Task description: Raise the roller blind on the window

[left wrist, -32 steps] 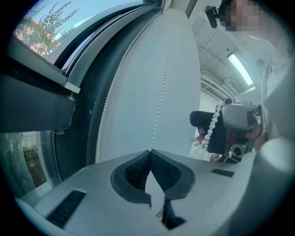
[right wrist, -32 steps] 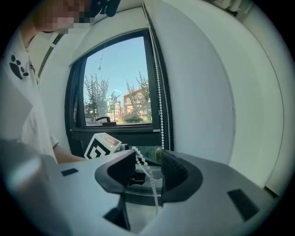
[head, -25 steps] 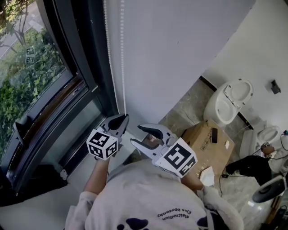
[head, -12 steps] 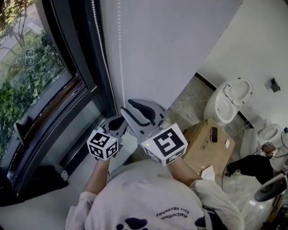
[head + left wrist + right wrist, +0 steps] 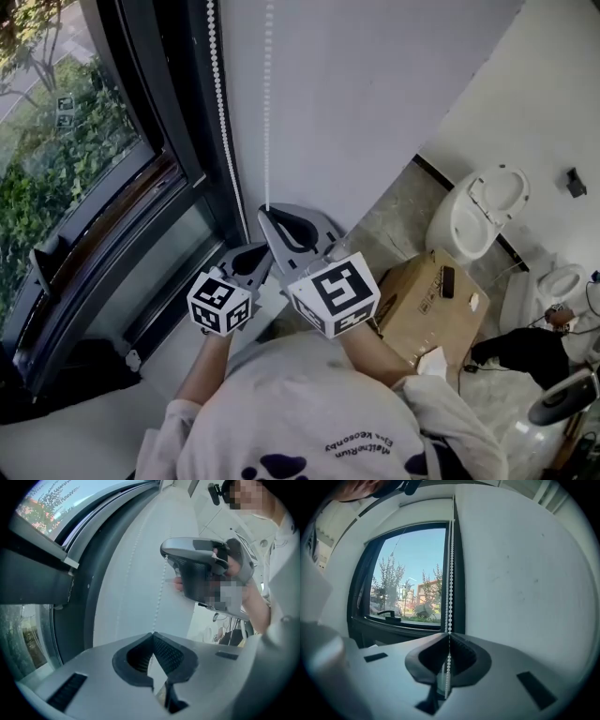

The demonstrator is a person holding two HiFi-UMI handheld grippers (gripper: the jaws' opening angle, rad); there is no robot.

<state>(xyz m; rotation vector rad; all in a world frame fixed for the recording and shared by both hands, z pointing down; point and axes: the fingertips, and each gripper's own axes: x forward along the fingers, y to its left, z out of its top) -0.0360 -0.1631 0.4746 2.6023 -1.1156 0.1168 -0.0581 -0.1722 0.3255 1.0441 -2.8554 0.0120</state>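
Observation:
A white bead chain (image 5: 267, 112) hangs in two strands down the white wall beside the window (image 5: 75, 141). My right gripper (image 5: 269, 214) is at the right strand. Its jaws are closing hard on it, and in the right gripper view the chain (image 5: 450, 573) runs straight down between the pressed pads. Just below and to the left, my left gripper (image 5: 251, 253) is shut on the bead chain as well. In the left gripper view the chain (image 5: 161, 590) rises from my left gripper (image 5: 152, 634) to the right gripper (image 5: 165, 556) above. The glass shows uncovered; no blind fabric is in view.
The dark window frame and sill (image 5: 122, 253) run along the left, with a window handle (image 5: 389, 614) on it. Behind me, a cardboard box (image 5: 431, 300) sits on the floor, and a white toilet (image 5: 478, 211) stands against the wall.
My right gripper has come up from low on the right to the chain above the left gripper and gone from wide open to shut on it. The left gripper has barely moved.

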